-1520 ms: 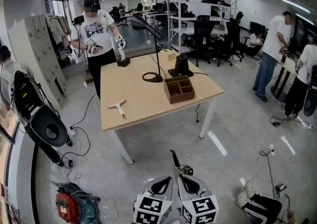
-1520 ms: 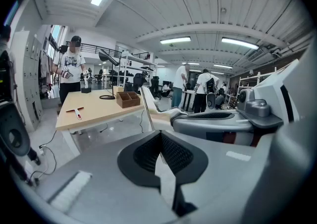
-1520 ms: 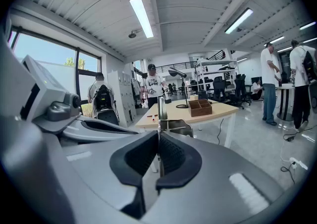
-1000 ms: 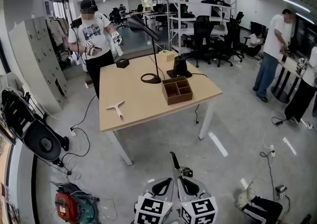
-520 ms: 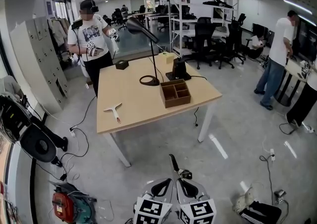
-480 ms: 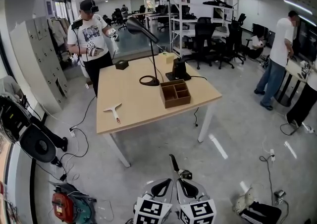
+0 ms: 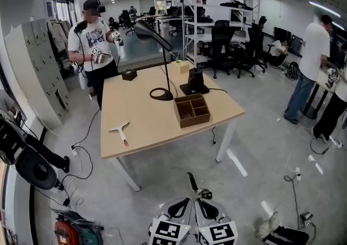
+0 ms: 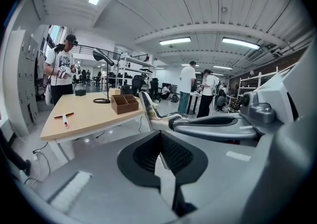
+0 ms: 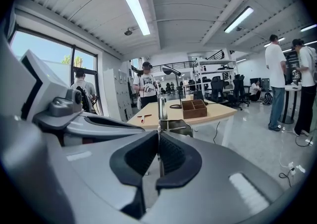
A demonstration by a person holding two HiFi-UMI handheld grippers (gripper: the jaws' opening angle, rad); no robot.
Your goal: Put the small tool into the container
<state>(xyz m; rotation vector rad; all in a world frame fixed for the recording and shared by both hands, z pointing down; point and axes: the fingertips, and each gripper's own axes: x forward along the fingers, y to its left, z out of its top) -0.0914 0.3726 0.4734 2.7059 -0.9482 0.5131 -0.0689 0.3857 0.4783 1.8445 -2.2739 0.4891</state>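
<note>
Shifted slightly leftward in the head view since the earlier frame, the desk (image 7: 142,109) carries the small tool (image 7: 120,131) lying flat near its left front edge, well apart from the container (image 7: 192,110). Left claw (image 7: 179,207) and right claw (image 7: 205,208) hang above the floor, short of the desk, each pressed together on nothing

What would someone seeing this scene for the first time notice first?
A wooden table stands in open floor, with a brown divided box near its right edge, a black desk lamp behind that, and a small red-handled tool near its left front. A person stands at the far end. The left gripper and right gripper are both shut and empty, well short of the table.
</note>
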